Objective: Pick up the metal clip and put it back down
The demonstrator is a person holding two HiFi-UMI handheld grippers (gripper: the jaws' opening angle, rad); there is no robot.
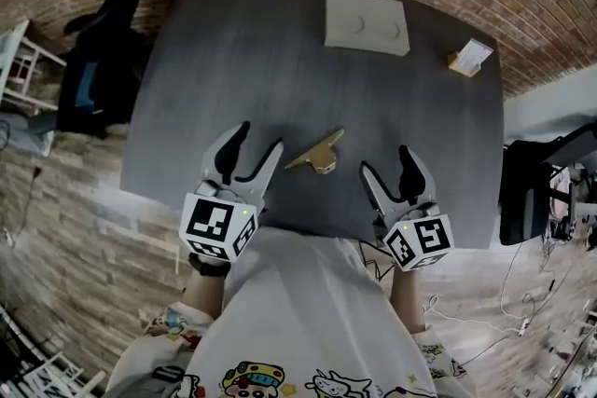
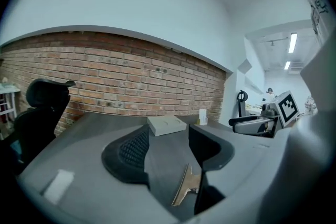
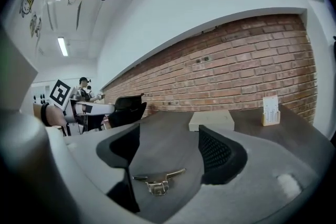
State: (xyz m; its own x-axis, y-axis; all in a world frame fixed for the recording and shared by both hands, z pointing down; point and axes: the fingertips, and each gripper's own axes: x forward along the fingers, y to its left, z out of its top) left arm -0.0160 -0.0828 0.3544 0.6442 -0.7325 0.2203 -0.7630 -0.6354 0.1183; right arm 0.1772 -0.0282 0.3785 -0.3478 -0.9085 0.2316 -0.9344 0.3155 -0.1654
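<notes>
The metal clip lies on the grey table near its front edge, between my two grippers and touching neither. My right gripper has its jaws spread wide, and in the right gripper view the clip sits on the tabletop ahead of them, in line with the gap, with nothing pressing on it. My left gripper is just as released, the clip lying low beyond its gap, off towards the right jaw.

So nothing is in my grasp. From how things lie I cannot say whether the lift is ahead of me or the clip is already set back down; either way it rests free on the table.

Further out, a flat white box and a small card holder sit at the far side, well apart from the clip. A black office chair stands off the left edge. Nothing blocks either approach.
</notes>
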